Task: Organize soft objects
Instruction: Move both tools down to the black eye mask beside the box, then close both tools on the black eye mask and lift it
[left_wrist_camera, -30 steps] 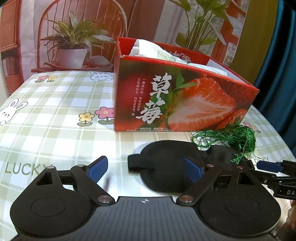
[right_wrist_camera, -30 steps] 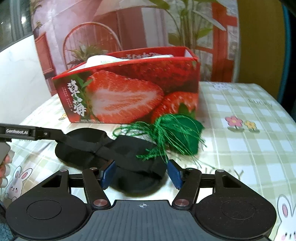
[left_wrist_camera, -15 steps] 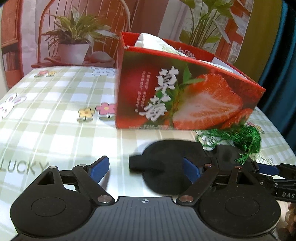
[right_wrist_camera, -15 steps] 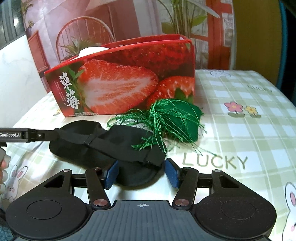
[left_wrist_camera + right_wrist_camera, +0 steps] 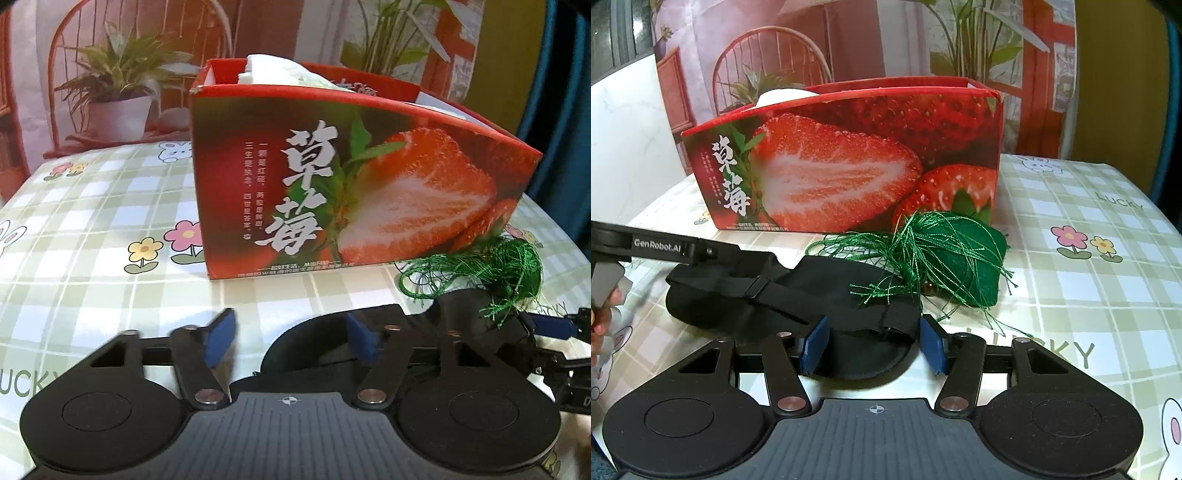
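Black eye mask (image 5: 310, 343) half hidden behind left tool (image 5: 291, 341)

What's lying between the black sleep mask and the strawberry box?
A green tasselled pouch lies between the black sleep mask and the strawberry box, its threads trailing over the mask; the right wrist view shows it best.

Painted backdrop (image 5: 258, 33); teal curtain (image 5: 561, 110); checked tablecloth (image 5: 92, 229).

Your left gripper (image 5: 291, 338) has just been closing its jaws, which still stand apart. The black mask (image 5: 314, 343) lies on the counter (image 5: 92, 266) with its near end between them, against the right one; no squeeze shows. Ahead of the jaws stands the red box (image 5: 351, 184); ahead to their right, the green tassel (image 5: 498, 273) rests on the mask.
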Tool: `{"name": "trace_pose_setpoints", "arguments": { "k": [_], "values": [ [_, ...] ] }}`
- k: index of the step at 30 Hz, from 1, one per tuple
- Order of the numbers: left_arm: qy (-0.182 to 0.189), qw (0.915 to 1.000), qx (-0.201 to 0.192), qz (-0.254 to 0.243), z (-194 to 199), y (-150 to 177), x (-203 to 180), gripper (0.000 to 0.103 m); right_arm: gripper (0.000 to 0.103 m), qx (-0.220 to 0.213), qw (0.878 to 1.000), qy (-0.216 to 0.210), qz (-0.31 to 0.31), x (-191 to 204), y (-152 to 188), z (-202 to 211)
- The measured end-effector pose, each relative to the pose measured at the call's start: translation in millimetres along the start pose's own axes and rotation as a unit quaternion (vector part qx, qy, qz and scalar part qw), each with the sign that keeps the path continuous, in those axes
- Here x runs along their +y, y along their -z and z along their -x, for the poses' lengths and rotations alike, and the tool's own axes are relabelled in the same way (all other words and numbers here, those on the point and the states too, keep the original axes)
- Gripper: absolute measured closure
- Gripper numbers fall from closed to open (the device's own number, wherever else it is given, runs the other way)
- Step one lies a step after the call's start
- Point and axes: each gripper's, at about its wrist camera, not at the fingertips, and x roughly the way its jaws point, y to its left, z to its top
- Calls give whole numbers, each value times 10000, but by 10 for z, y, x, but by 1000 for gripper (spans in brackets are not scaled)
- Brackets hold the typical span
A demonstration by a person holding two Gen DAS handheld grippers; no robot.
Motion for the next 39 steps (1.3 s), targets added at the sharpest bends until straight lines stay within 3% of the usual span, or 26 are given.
{"name": "trace_pose_setpoints", "arguments": {
  "k": [2,6,19,34,39],
  "values": [
    [114,9999,-6,-14,23,10,-1,67,52,-1,10000,6,-7,6,0,-2],
    [156,9999,42,-42,70,50,-21,72,54,3,10000,7,-45,-4,0,2],
    [128,9996,4,244,327,309,-38,74,59,3,9998,-123,-161,9,45,61],
    [168,9992,-27,365,341,329,11,74,60,-36,9995,-213,-232,-3,97,117],
    [179,9991,-33,372,343,329,15,74,71,-50,9985,-299,-453,-48,83,122]
  ]
}}
